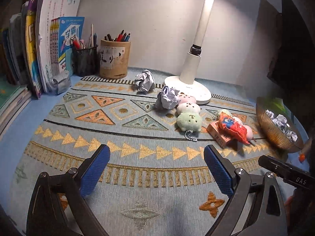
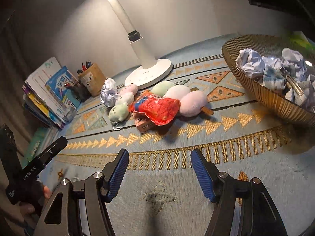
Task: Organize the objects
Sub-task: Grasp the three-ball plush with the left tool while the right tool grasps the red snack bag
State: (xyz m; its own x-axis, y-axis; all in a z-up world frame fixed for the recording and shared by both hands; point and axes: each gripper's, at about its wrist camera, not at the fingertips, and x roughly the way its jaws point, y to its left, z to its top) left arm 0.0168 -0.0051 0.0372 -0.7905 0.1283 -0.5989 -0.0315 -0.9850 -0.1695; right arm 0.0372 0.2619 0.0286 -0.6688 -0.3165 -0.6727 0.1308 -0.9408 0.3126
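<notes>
On the patterned mat [image 1: 137, 129] lie two crumpled paper balls [image 1: 144, 80] [image 1: 167, 97], a plush dango keychain [image 1: 189, 114], and a red snack wrapper [image 1: 234, 126] draped over a small box [image 1: 218, 133]. A ribbed gold bowl [image 1: 275, 129] at the right holds several paper balls [image 2: 250, 63]. A second, larger plush dango [image 2: 192, 100] lies behind the wrapper [image 2: 157, 107]. My left gripper [image 1: 156, 149] hovers open over bare mat, short of the keychain. My right gripper [image 2: 159, 153] is open too, nothing between its blue pads, in front of the wrapper and left of the bowl [image 2: 265, 96].
A white desk lamp's base [image 1: 189, 90] stands behind the toys. At the back left are a wooden pen cup [image 1: 115, 59], a black mesh pen holder [image 1: 84, 61] and upright books [image 1: 49, 45]. A dark wall edge rises at the right.
</notes>
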